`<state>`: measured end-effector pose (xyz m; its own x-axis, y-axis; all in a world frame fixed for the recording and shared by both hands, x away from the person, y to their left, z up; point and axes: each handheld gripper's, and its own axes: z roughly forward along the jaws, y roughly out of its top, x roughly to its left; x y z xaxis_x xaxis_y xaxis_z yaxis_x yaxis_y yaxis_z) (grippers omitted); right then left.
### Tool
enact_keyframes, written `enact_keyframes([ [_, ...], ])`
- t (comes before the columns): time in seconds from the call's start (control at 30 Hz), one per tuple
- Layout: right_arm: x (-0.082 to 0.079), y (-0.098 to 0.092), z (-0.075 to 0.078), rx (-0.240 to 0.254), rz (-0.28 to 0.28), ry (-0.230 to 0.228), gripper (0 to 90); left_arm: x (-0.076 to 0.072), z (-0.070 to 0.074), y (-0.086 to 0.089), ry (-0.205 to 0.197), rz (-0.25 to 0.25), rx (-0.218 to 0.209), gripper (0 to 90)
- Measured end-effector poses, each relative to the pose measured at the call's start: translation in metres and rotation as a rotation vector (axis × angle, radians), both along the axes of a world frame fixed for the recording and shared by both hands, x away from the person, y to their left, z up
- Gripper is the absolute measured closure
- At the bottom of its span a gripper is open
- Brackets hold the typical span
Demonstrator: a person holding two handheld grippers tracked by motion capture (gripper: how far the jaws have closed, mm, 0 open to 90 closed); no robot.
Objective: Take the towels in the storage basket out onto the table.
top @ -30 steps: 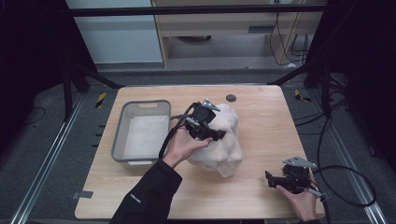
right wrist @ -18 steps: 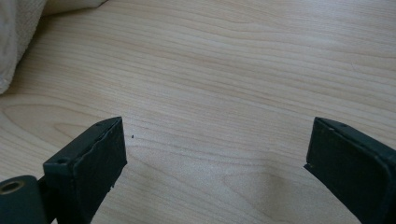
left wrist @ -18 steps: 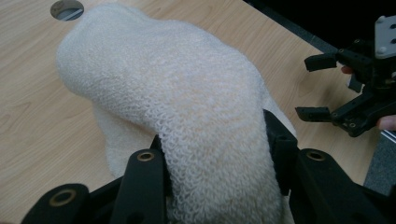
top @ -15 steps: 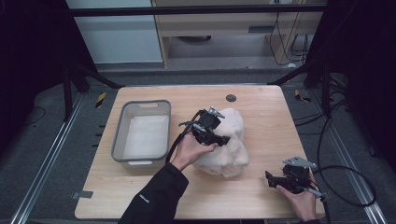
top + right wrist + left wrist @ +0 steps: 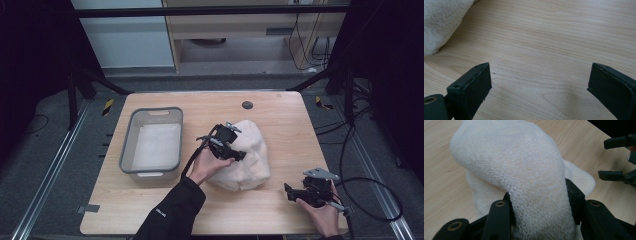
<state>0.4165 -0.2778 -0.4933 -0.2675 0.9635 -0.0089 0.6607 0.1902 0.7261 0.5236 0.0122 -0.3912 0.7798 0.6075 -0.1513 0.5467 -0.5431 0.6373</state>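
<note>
A white knitted towel lies heaped in the middle of the wooden table. My left gripper comes in over the heap from the left. Its jaws pinch a thick fold of the towel and have just been opening a little, with the fold still squeezed between them. At the front right, my right gripper rests low on the table, open, with bare wood between its fingers. The towel's edge lies beyond it to the left. The left gripper view also catches the right gripper farther off.
A grey plastic bin stands left of the towel, with something pale on its floor. A small dark round fitting is set in the tabletop near the far edge. Black frame posts and cables stand around the table.
My left hand has sunk toward the table with the towel fold, and the heap sits lower and nearer the front. The right gripper has not moved.
</note>
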Motion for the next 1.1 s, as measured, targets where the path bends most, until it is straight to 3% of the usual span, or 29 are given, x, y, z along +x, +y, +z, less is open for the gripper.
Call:
enact_keyframes([
  [0.43, 0.000, 0.000, -0.001, -0.006, -0.001, -0.002, 4.5, 0.000, -0.027, -0.005, -0.003, 0.001, 0.030, 48.0],
  [0.87, 0.000, 0.000, -0.002, -0.018, -0.002, -0.006, 4.1, -0.004, -0.037, 0.010, -0.016, -0.010, -0.028, 26.7],
  [1.1, 0.000, -0.001, -0.003, -0.019, -0.006, -0.005, 3.8, -0.015, -0.033, 0.027, -0.062, -0.033, -0.064, 18.8],
])
